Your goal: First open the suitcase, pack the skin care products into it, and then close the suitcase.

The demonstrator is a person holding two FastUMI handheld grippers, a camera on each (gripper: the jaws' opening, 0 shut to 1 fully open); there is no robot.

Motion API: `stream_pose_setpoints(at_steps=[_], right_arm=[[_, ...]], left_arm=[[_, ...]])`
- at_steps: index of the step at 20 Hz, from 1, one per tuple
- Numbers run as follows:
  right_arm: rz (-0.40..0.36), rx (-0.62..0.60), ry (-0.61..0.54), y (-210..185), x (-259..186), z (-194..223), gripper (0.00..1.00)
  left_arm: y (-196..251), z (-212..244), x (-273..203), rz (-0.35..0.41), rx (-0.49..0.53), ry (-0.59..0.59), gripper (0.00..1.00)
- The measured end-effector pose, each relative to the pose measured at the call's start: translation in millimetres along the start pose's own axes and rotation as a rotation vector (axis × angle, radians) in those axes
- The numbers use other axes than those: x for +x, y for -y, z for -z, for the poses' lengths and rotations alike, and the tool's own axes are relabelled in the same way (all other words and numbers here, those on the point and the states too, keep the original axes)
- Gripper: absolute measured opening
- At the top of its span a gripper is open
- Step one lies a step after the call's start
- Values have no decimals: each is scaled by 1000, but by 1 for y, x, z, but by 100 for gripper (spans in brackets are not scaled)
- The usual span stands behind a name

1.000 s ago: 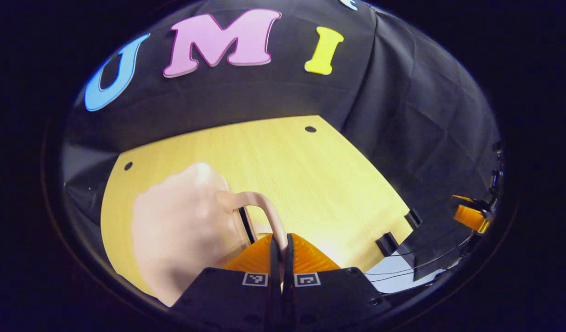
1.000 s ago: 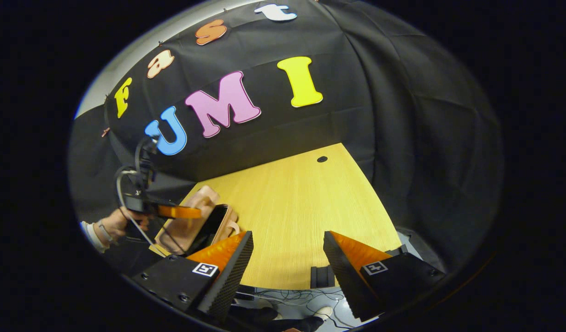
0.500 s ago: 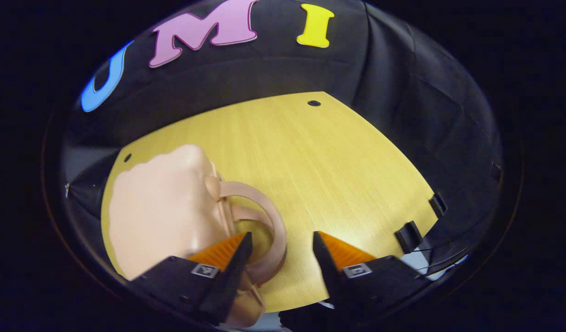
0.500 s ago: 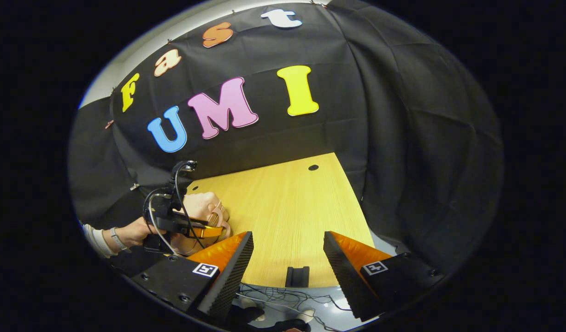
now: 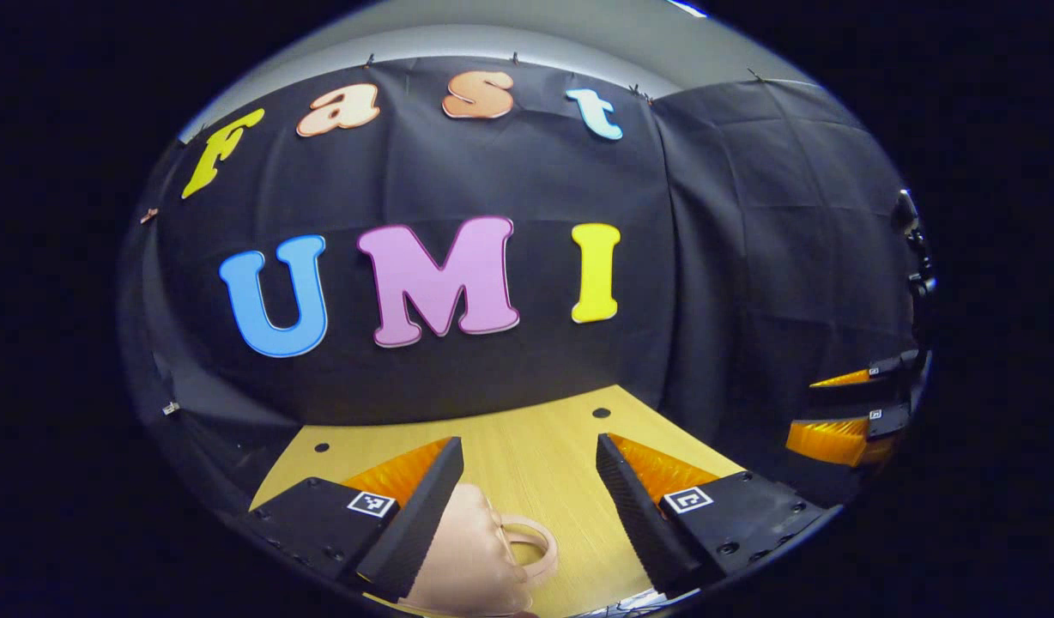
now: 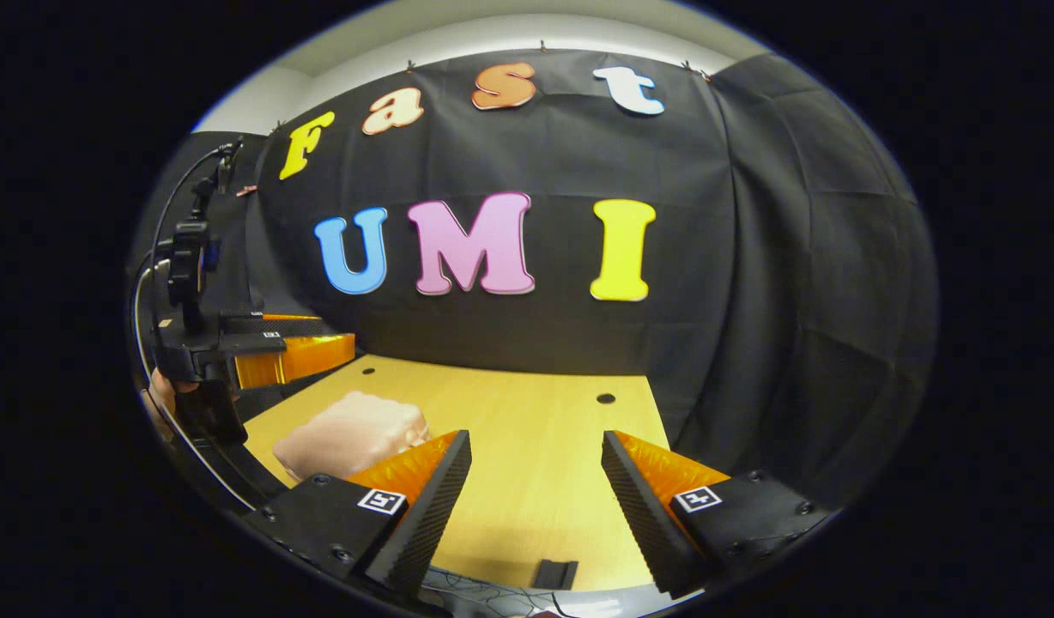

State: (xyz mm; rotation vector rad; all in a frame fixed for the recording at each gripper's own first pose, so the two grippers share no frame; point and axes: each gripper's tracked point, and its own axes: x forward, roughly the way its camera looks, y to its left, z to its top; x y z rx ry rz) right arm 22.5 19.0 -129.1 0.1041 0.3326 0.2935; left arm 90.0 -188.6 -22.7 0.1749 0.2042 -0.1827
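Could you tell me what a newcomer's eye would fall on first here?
Probably the pale pink suitcase, lying closed on the left part of the yellow wooden table, its handle toward the camera in the left gripper view. Next, both grippers, left gripper and right gripper, fingers apart, holding nothing.

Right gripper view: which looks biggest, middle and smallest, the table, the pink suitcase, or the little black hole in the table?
1. Table
2. Pink suitcase
3. Hole

The differences look clear enough to rank.

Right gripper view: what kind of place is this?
Likely a staged data-collection booth, not a home: black cloth wall as backdrop, a bare wooden table with only a small pink suitcase, and handheld grippers, the left gripper raised beside it.
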Motion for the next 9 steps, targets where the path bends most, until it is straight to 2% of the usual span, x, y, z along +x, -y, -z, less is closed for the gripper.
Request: stream_pose_setpoints(at_steps=[3, 6, 9], right_arm=[[-9, -24, 50, -32, 11, -29, 97], [-4, -19, 93, -56, 13, -50, 97], [21, -14, 116, -68, 5, -58, 97]], left_arm=[[-23, -39, -21, 0, -9, 102, 97], [-34, -46, -22, 5, -19, 121, 97], [-36, -52, -16, 74, -57, 129, 98]])
